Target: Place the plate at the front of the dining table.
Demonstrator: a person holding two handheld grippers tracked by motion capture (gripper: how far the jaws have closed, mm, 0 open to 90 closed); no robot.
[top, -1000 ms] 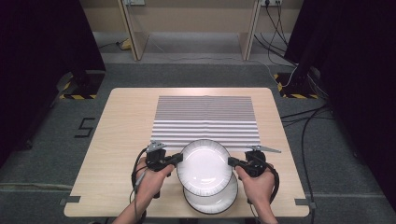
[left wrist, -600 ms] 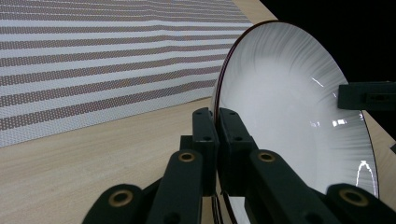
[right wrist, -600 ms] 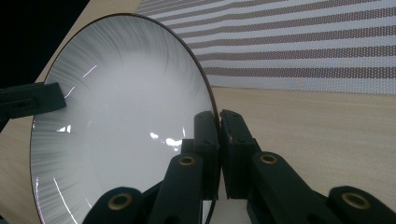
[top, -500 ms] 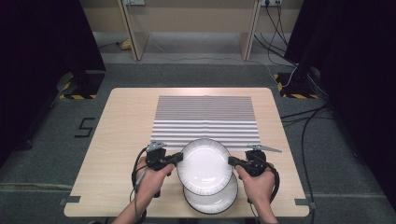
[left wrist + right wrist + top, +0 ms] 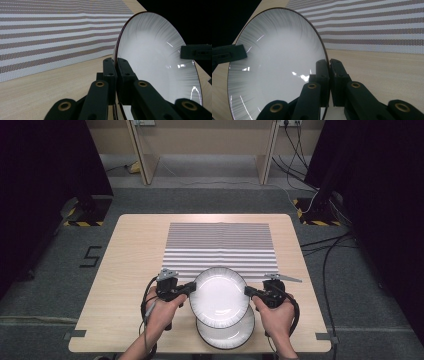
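Grey carpet and dark curtains frame a pale wooden counter (image 5: 125, 270), with a black "5" marked on the floor (image 5: 90, 256) at its left. A striped mat (image 5: 220, 242) lies across the counter's far half. At left, the left tongs (image 5: 190, 288) are clamped on the left rim of the upper white plate (image 5: 219, 295), the jaws pinched tight with the rim between them, as the left gripper view shows (image 5: 116, 75). That plate is held above a second white plate (image 5: 227, 332), which rests on the counter near its front edge. At right, the right tongs (image 5: 248, 292) grip the opposite rim the same way, jaws closed on its edge (image 5: 329, 77). No brand or label is legible on the plates.
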